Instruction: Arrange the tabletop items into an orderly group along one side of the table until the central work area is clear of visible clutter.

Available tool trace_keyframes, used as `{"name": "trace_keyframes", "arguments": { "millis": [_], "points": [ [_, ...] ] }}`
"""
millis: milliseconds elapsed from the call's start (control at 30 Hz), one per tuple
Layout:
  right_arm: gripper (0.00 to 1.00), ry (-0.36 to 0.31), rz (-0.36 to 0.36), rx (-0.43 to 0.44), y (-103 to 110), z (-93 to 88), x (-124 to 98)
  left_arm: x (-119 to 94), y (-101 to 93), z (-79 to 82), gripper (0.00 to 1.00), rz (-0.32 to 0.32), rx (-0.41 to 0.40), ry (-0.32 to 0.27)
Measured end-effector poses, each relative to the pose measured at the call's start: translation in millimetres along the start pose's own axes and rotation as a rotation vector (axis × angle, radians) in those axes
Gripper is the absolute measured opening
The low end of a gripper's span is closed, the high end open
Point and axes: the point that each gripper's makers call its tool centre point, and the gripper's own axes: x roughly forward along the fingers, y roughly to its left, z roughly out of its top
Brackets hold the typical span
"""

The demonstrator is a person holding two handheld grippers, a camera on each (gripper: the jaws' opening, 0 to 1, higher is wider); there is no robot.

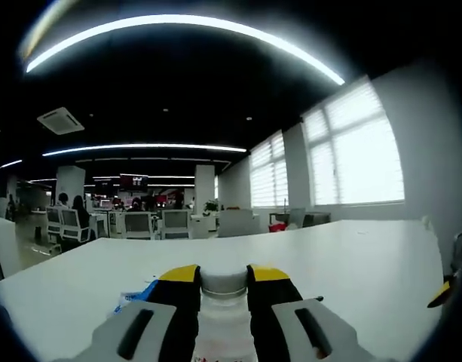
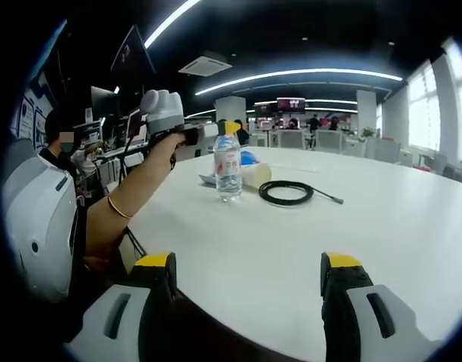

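Probably an open-plan office: rows of desks with chairs [image 1: 138, 223], monitors [image 2: 102, 100], strip ceiling lights [image 1: 185, 26].

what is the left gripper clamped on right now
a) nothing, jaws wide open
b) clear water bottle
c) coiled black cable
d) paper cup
b: the left gripper closes on the top of the upright clear water bottle, while the coiled black cable lies free on the white table.

White table [image 2: 306, 249]: bottle [image 2: 227, 172], cable [image 2: 287, 193]
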Motion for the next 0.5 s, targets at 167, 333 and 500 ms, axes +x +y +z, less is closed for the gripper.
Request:
{"name": "trace_keyframes", "arguments": {
  "millis": [167,333,500],
  "points": [
    [0.75,-0.007,-0.006,-0.001,-0.6,1.7,-2.3,0.2,0.4,0.1,0.22,-0.008,0.0,0.006],
    [0.75,0.0,-0.009,-0.004,-0.6,1.0,-2.6,0.6,0.5,0.7,0.21,-0.029,0.001,0.014],
    [0.75,0.005,-0.01,-0.007,-0.6,1.2,-2.9,1.3,2.9,1.6,0.21,-0.038,0.0,0.024]
  ]
}}
